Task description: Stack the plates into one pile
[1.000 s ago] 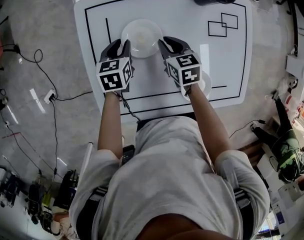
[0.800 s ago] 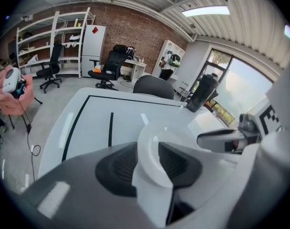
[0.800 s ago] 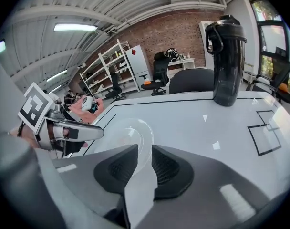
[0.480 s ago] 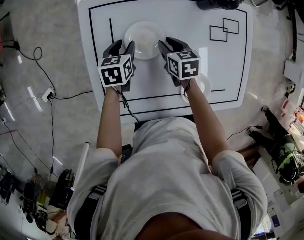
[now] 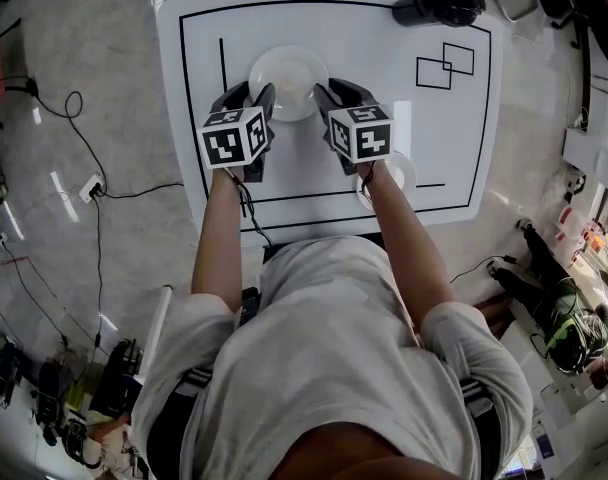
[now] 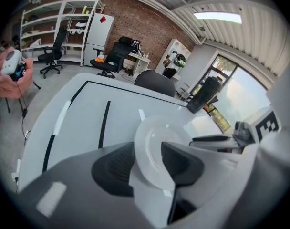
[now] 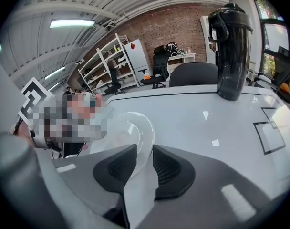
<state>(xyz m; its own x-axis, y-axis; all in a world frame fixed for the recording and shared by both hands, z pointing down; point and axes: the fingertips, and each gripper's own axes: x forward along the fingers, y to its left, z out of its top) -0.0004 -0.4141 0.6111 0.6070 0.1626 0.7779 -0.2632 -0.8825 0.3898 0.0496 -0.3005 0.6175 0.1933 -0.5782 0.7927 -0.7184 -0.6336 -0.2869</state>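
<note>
As only gripper views show, left gripper (image 6: 147,149) opening, right gripper (image 7: 144,151) closing, astride plate (image 6: 157,130).

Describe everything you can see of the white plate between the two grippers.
The white plate is round, glossy and ceramic-looking, a broad rim around a shallow well, and empty. It seems to lie flat on the white table, towards the far edge. The left gripper straddles its left rim; those jaws have just been opening and stand wide around it. The right gripper straddles its right rim; its jaws have just been closing slightly, and whether the pads touch I cannot tell.
</note>
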